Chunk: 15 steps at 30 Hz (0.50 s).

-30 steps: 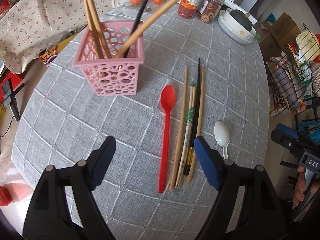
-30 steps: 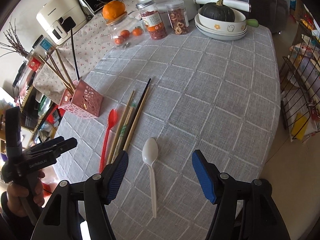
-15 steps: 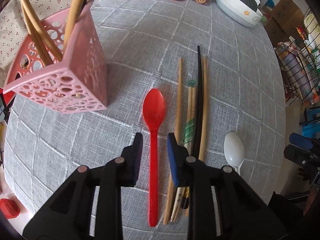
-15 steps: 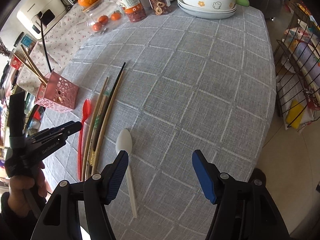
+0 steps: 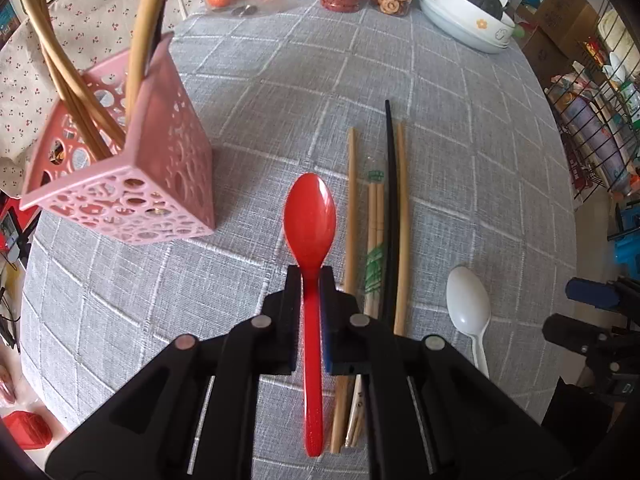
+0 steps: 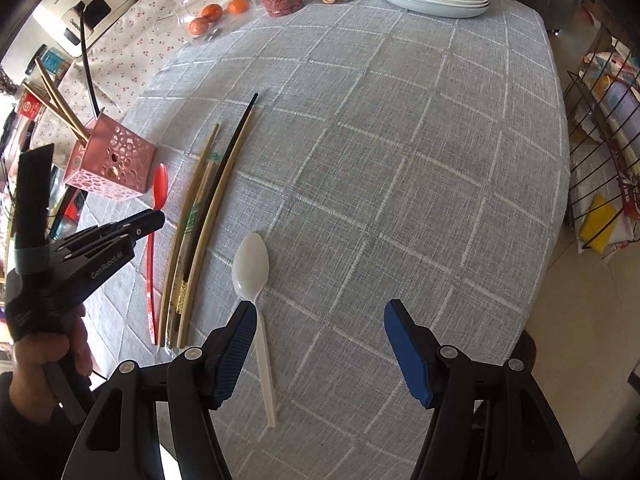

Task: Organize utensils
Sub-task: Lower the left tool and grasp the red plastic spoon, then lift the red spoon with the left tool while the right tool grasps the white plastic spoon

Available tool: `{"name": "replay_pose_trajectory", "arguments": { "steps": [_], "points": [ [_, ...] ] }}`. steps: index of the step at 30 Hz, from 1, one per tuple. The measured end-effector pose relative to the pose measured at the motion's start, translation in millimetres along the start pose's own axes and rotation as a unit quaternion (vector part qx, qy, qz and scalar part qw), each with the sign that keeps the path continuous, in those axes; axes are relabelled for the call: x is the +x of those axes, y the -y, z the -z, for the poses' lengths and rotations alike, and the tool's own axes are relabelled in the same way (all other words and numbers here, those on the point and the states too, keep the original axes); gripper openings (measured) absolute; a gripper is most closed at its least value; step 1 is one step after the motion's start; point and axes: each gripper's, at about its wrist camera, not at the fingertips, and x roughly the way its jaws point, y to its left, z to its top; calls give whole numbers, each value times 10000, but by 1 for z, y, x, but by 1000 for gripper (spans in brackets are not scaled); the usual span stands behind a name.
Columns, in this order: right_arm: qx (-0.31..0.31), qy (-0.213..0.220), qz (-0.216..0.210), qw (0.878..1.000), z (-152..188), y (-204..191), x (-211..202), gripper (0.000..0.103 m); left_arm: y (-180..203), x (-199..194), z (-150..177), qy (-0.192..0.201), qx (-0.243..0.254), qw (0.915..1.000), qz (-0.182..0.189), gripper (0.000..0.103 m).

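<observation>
Our left gripper [image 5: 310,276] is clenched on the handle of the red spoon [image 5: 310,216], just behind its bowl; the spoon lies along the grey checked tablecloth [image 5: 460,168], beside the pink perforated holder [image 5: 132,184] with chopsticks standing in it. Loose chopsticks [image 5: 394,200] lie just right of the spoon. Our right gripper [image 6: 320,340] is released, jaws wide apart, with the white spoon [image 6: 252,264] beside its left finger.

Bright daylight floods both fisheye views; soft shadows fall leftward, edges bow and darken, focus stays sharp.
</observation>
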Motion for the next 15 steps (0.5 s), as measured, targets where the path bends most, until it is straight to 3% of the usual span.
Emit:
{"name": "replay_pose_trajectory", "arguments": {
  "steps": [11, 15],
  "points": [
    [-263, -373, 45, 9989, -1, -34, 29, 65, -15, -67, 22, 700, 276, 9970, 166, 10],
    [-427, -431, 122, 9981, -2, -46, 38, 55, -23, -76, 21, 868, 245, 9957, 221, 10]
  ]
}}
